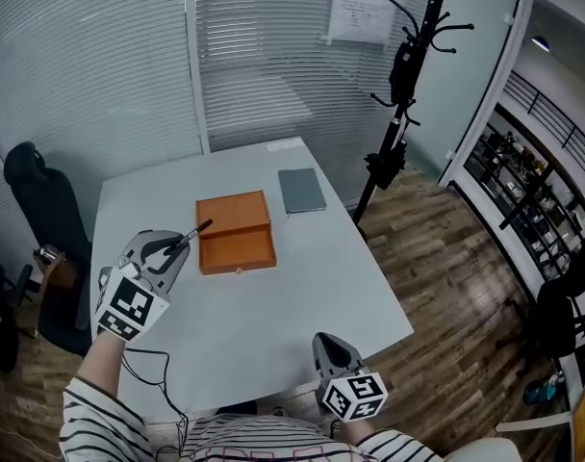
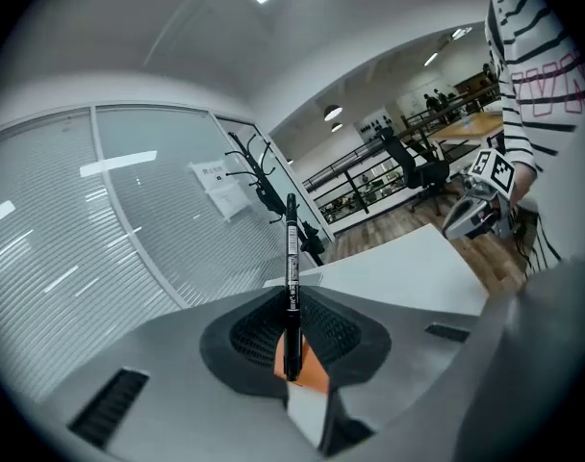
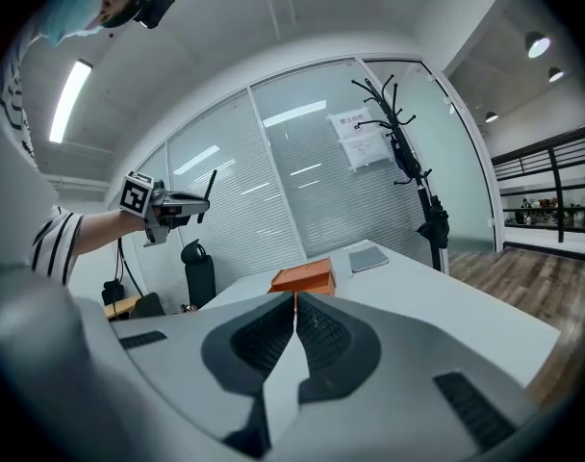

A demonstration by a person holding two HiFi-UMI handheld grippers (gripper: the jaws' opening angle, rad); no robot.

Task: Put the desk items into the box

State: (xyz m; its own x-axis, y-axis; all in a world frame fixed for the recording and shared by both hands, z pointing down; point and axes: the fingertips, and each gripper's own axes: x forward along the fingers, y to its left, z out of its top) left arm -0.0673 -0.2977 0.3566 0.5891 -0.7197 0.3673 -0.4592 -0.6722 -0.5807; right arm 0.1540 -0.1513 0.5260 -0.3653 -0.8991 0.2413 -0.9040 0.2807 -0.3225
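Left gripper (image 1: 180, 243) is clamped on a black pen (image 1: 200, 229), its jaws pinching the barrel near the lower end. The pen's long axis runs on from the jaws, slanting up and away to the right. From the head view its tip lies over the left edge of the orange box (image 1: 236, 231). The left arm, in a striped sleeve (image 1: 98, 407), reaches forward over the left side of the table (image 1: 302, 287), and the gripper is held raised above the top rather than resting on it.

The box sits near the middle of the table. Whether its lid is open cannot be told, and no view shows its inside. Just to its right, toward the far edge, a grey notebook (image 1: 302, 190) lies flat.

Right gripper (image 1: 324, 340) hangs at the near edge, jaws together on nothing, pointing away toward the box.
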